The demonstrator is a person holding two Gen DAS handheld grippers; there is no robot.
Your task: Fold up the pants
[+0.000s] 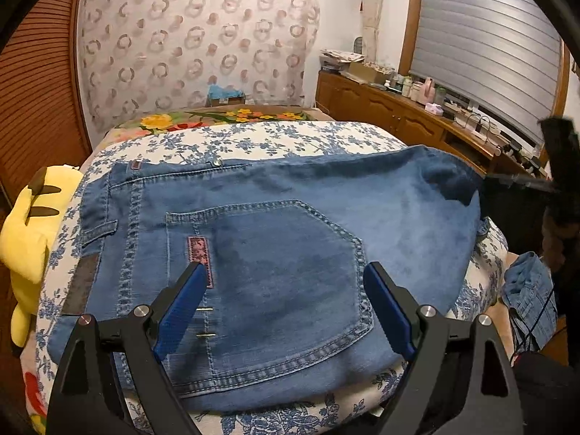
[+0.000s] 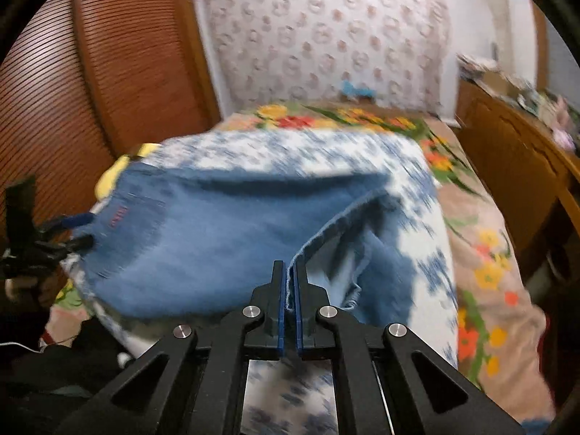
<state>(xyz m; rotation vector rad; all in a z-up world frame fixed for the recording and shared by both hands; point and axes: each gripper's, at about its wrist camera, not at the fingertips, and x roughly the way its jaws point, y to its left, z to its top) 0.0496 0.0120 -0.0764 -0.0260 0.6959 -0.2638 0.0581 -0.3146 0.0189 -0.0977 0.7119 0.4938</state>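
From my left wrist camera I see the pants [image 1: 290,246], blue denim, lying on a blue-flowered white cushion [image 1: 253,137] on the bed, back pocket [image 1: 275,279] up and waistband toward the left. My left gripper [image 1: 286,290] hangs just above that pocket with its jaws spread wide and nothing between the blue pads. A yellow plush toy [image 1: 25,239] sits at the cushion's left edge. On the right wrist camera the picture is smeared, but my right gripper [image 2: 288,282] looks pinched tight on a frayed hem edge of the pants [image 2: 217,239], the cloth lifted from the cushion [image 2: 290,156] there. The floral bedspread [image 2: 485,264] shows to the right.
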